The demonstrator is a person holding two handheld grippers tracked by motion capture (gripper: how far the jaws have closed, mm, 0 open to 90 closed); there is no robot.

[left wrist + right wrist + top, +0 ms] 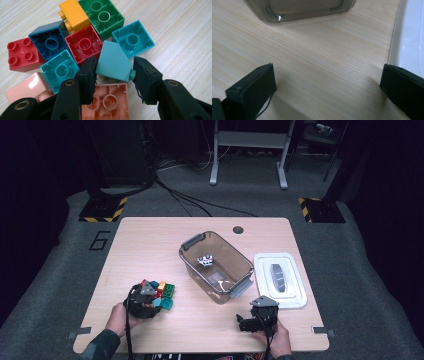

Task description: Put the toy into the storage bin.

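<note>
The left hand-held gripper (pixel 113 72) is clamped on a light teal block (pixel 113 62), both pads touching its sides. The block sits in a pile of bricks (pixel 162 292) at the near left of the desk (pixel 150 240). The right hand-held gripper (pixel 327 82) rests with jaws wide apart, near the clear bin (pixel 240 265) and white lid (pixel 295 270).

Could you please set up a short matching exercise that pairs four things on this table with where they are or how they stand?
Things:
1. light teal plastic brick
2. white plastic lid
3. clear smoky plastic bin
4. right hand-held gripper

States:
A. lying flat to the right of the bin
B. jaws wide apart over bare wood
C. between the left hand-held gripper's jaws
D. mid-table, one small patterned thing inside

Pairs: 1-C, 2-A, 3-D, 4-B
</note>
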